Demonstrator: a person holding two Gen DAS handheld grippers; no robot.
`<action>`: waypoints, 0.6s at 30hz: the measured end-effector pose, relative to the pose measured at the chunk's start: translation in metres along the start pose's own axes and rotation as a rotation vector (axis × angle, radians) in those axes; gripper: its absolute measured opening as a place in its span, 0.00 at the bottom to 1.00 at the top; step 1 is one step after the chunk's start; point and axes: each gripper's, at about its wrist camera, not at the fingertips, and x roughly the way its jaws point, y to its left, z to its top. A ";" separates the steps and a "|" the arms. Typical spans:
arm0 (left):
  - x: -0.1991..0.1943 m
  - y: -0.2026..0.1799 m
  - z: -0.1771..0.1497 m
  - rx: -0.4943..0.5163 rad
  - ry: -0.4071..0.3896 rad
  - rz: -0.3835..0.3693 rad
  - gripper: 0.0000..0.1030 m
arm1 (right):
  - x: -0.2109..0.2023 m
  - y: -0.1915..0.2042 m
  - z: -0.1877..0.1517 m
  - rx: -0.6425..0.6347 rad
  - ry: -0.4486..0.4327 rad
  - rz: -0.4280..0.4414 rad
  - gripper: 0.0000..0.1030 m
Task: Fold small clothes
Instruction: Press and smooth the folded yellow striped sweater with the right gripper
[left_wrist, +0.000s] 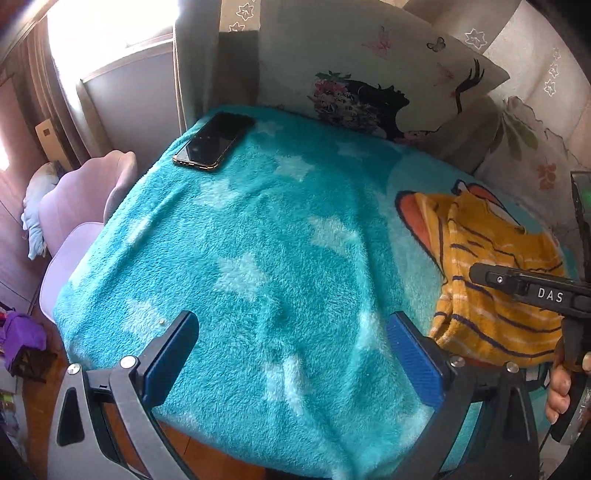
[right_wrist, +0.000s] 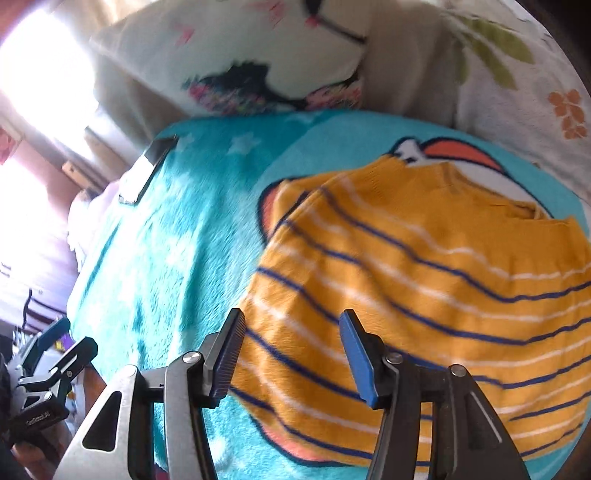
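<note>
While the striped shirt (right_wrist: 424, 295) lies folded on the blanket (left_wrist: 258, 258), over its printed cartoon figure, we see our right gripper (right_wrist: 291, 350) poised above the shirt's near left part, jaws parted with nothing pinched between the blue pads (right_wrist: 356, 354). Our left gripper (left_wrist: 295, 354) hangs over bare blanket, well to the left of the shirt, its jaws spread wide and empty. In the left wrist view the shirt (left_wrist: 495, 280) sits at the right edge, partly behind the right gripper's black body. A phone (left_wrist: 214, 142) rests at the blanket's far left corner. A pillow (left_wrist: 369, 74) leans behind the blanket.
</note>
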 end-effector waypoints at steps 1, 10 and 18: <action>0.001 0.000 -0.002 0.006 0.006 0.015 0.98 | 0.005 0.005 0.001 -0.003 0.008 -0.006 0.58; 0.016 0.018 -0.017 -0.002 0.092 0.074 0.98 | 0.047 0.032 0.013 -0.029 0.050 -0.202 0.65; 0.017 0.027 -0.016 -0.012 0.093 0.080 0.98 | 0.064 0.042 0.009 -0.081 0.055 -0.346 0.61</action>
